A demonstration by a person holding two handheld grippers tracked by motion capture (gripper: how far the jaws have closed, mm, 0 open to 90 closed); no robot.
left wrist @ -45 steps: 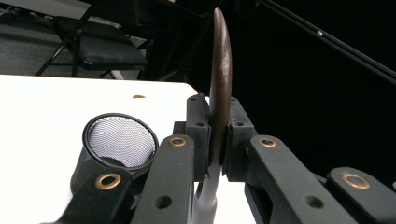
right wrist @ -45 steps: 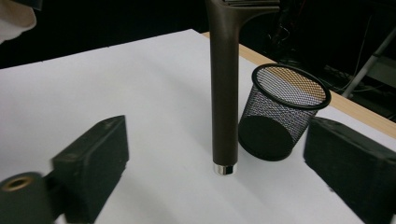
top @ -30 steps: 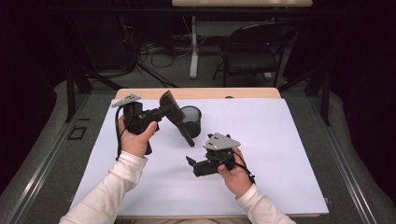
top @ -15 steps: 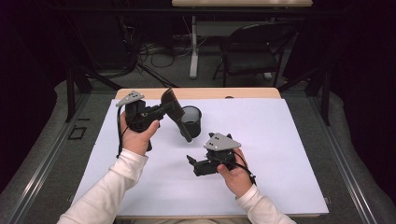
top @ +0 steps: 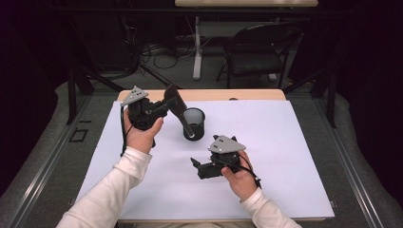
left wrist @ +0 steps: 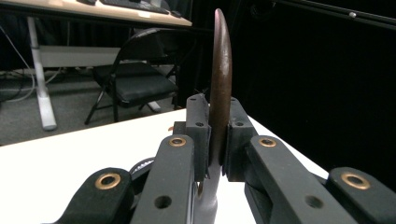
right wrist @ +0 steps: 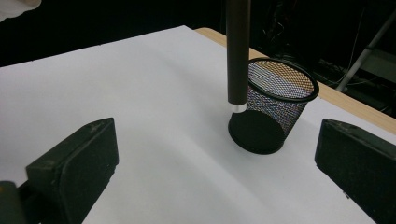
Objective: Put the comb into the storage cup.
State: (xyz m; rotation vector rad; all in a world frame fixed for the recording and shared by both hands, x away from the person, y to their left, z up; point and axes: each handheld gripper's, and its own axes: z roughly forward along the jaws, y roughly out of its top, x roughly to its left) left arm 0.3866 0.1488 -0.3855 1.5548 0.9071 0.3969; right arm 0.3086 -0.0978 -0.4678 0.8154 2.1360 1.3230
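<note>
My left gripper point(top: 165, 106) is held up over the table's far left, shut on the broad flat blade of a dark brown utensil point(top: 183, 116). In the left gripper view the blade point(left wrist: 220, 70) stands on edge, clamped between the two pads of that gripper point(left wrist: 217, 135). Its round handle point(right wrist: 237, 51) slants down to a silver tip just in front of a black mesh cup point(top: 195, 124), point(right wrist: 273, 112) that stands upright on the white sheet. My right gripper point(top: 196, 167), point(right wrist: 217, 156) rests low at mid-table, pointing toward the cup, open with nothing between its jaws.
A white sheet point(top: 285, 142) covers the wooden table point(top: 247, 95), whose far edge lies just behind the cup. A black folding chair point(top: 256, 57) and a desk leg point(top: 197, 47) stand beyond the table. Dark floor surrounds it.
The left hand has shifted slightly up and away, and the utensil's handle tip has risen a little beside the cup. The right hand has kept still.
</note>
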